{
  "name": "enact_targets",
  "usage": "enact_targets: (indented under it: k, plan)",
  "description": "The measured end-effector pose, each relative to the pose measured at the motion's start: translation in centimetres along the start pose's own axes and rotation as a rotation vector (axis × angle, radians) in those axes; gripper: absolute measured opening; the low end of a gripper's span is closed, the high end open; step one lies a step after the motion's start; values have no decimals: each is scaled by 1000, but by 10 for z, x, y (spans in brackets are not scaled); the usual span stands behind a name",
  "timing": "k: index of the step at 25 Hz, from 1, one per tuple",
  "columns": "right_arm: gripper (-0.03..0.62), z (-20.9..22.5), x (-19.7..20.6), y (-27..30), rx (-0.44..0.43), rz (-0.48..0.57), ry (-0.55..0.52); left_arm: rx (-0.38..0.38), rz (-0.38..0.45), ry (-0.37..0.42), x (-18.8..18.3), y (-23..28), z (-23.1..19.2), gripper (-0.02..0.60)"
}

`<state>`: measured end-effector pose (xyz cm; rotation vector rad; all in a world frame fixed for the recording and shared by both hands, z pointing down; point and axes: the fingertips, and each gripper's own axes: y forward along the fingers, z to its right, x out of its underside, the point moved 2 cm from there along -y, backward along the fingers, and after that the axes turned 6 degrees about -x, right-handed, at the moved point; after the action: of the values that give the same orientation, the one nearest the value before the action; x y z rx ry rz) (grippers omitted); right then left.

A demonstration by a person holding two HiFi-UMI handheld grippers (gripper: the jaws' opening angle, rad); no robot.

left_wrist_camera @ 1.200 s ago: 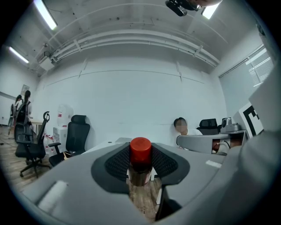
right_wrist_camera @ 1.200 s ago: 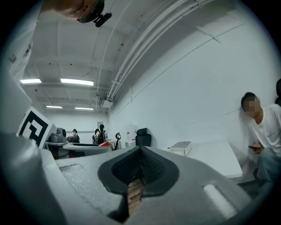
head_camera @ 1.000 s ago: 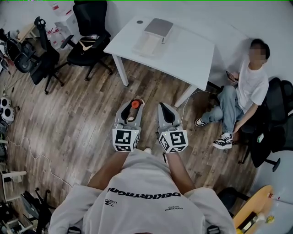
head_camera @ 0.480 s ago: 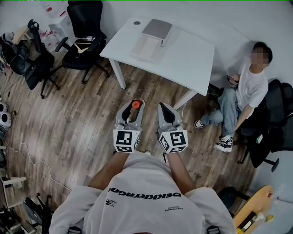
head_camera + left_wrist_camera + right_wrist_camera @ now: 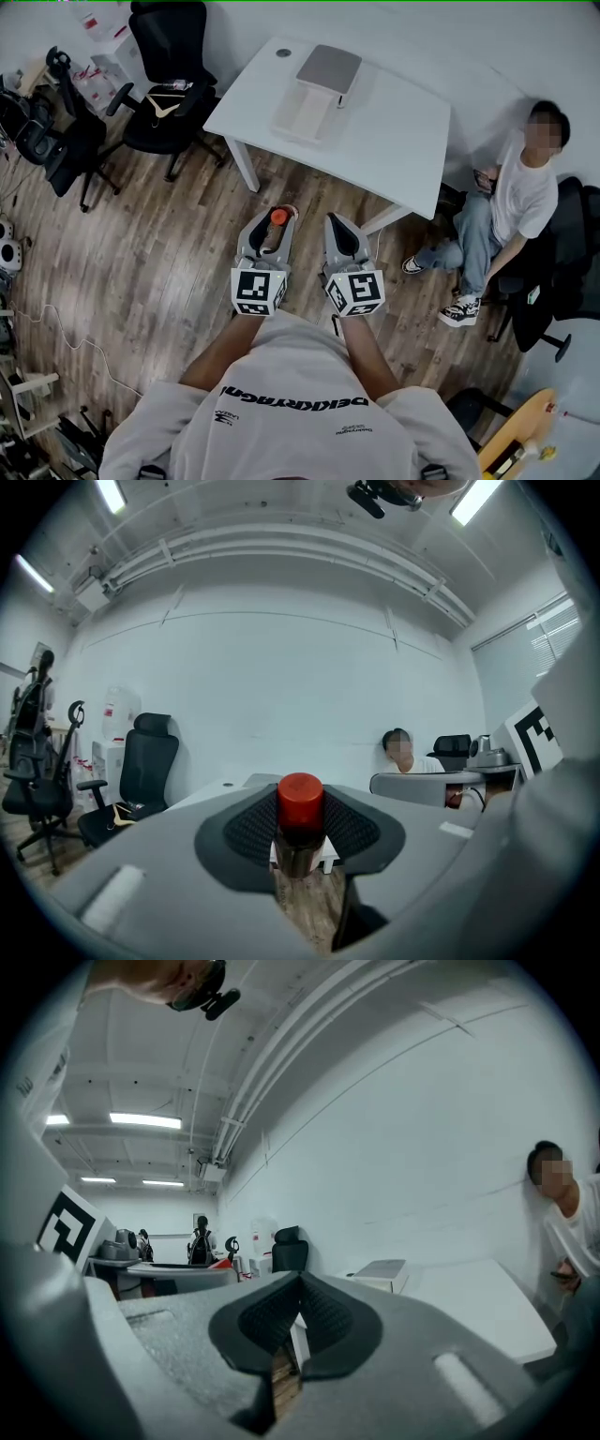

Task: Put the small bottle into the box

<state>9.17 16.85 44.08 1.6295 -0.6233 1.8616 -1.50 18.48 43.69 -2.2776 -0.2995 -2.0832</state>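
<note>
At the far left of the head view, a black office chair [image 5: 171,80] stands on the wooden floor [image 5: 150,253].

The left gripper [image 5: 273,223] is held out over that floor, short of the white table [image 5: 398,127]. Its jaws stand partly apart and are closed on the small bottle [image 5: 278,217]. In the left gripper view the bottle [image 5: 299,810] stands upright between the two dark ribbed pads [image 5: 249,832]. Both pads press on its dark body, and its red cap rises above them. The left gripper [image 5: 300,841] touches nothing else.

Just beside it, the right gripper [image 5: 340,225] hovers level with it, also over the floor. In the right gripper view the right gripper [image 5: 298,1321] has its ribbed pads [image 5: 267,1321] drawn together, with only a thin slit between them. Nothing is between them, and only floorboards show through the slit.

The box [image 5: 320,81] sits on the far part of the table, well apart from both grippers, with its grey lid raised. The right gripper view shows it [image 5: 380,1275] beyond the jaws.

At the far right a person [image 5: 520,202] sits against the wall.
</note>
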Motion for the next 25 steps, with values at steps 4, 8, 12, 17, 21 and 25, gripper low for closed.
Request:
enact_targets:
  k: [4,8,12,17,21,25]
  plan:
    - [-2,11,-4,37,21,-8,4,22,-9,5,-6,33,-23,150]
    - [-2,18,-16,72,46,-8,2,56,-14,13,-20,65,-43,151]
    - [-2,28,-24,104,86,-10,6,90,-26,21,-32,98,-65,150]
    - [-2,37,-31,137,143,-11,15,129,-32,28,-42,129,-89,150]
    - [-2,42,-33,161,175,-13,14,162,-42,34,-45,151,-105,150]
    - [-2,47,-34,180,205,-10,13,196,-54,36,-44,168,-117,151]
